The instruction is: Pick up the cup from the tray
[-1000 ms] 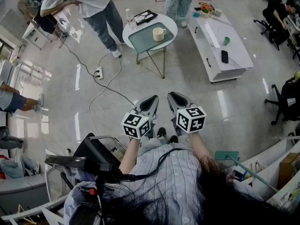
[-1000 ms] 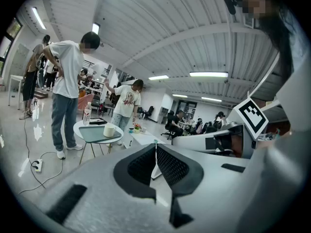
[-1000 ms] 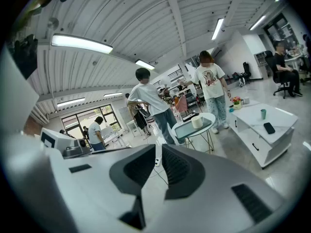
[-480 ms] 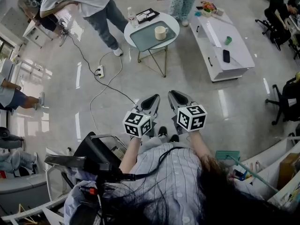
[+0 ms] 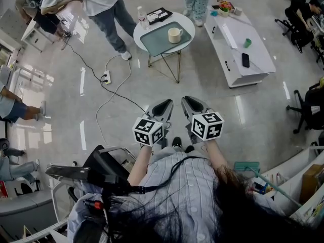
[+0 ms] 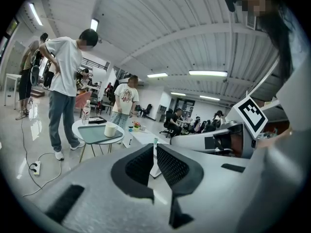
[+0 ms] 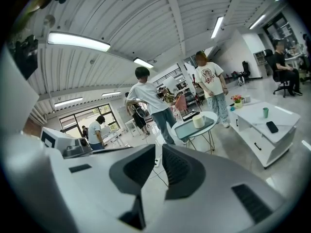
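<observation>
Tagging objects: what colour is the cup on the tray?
Cream-white cup; clearest in the head view.

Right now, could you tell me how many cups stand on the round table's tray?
1: a cream ceramic mug, standing upright on the grey-green rectangular tray, right of its middle.

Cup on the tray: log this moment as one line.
cup: on tray, untouched | left gripper: shut, empty | right gripper: shut, empty

The cup [image 5: 174,35] stands on the tray [image 5: 157,42] on a round table [image 5: 139,34] beside a bottle [image 5: 143,18].
</observation>
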